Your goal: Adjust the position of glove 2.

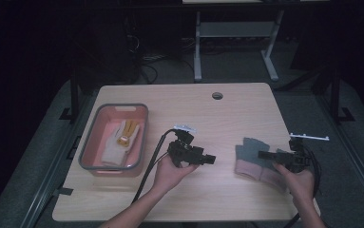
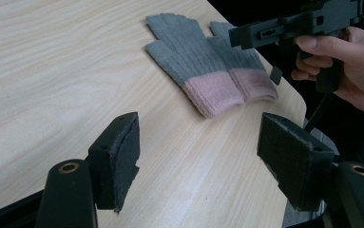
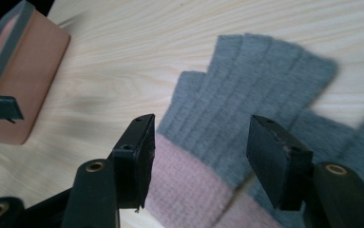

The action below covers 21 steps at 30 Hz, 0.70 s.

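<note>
Both tongs released: right gripper [image 1: 265, 155] w/ jaws spread over grey-pink gloves [image 1: 254, 160], lower right of frame; left gripper [image 1: 208, 159] at centre, holding nothing. We judge approach step; next calls for lowering onto one cuff, then clamping

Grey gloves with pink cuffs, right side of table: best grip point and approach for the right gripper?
Take the top grey glove by its pink cuff, coming down from the cuff end. It lies flat, fingers pointing away, and the cuff's thicker ribbed edge gives a fold to pinch. The right gripper, jaws open, already hovers over it.
</note>
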{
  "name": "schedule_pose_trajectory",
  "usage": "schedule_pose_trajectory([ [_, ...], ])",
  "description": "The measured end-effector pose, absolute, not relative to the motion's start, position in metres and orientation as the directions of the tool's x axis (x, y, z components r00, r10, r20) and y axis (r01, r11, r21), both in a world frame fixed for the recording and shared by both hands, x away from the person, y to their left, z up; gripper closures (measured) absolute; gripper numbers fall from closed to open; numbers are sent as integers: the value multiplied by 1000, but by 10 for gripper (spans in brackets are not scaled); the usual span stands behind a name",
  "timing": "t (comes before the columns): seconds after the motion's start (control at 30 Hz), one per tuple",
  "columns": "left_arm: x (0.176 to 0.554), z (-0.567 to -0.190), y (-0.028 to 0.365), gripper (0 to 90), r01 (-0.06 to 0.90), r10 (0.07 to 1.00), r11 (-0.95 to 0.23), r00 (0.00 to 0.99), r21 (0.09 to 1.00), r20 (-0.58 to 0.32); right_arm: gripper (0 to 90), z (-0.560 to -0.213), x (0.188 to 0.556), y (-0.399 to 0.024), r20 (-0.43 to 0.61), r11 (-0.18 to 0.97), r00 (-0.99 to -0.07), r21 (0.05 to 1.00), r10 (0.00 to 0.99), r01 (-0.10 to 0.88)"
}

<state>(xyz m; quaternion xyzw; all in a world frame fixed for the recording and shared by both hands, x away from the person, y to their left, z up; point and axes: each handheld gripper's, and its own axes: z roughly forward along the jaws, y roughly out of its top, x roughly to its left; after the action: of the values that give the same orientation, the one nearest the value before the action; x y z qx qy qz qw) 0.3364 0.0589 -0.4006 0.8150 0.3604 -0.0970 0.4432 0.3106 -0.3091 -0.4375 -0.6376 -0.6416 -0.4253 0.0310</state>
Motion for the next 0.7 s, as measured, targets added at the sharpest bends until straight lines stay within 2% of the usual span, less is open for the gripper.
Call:
schedule_pose_trajectory([
  [0.5,333,-405,56,301,663,487,-367,735,653,-472,419,-433,294,-323,382,-61,-182,544,906,837],
  [0.7,330,-408,55,300,666,483,-366,733,650,-479,430,-433,289,-320,226,48,-192,521,955,852],
])
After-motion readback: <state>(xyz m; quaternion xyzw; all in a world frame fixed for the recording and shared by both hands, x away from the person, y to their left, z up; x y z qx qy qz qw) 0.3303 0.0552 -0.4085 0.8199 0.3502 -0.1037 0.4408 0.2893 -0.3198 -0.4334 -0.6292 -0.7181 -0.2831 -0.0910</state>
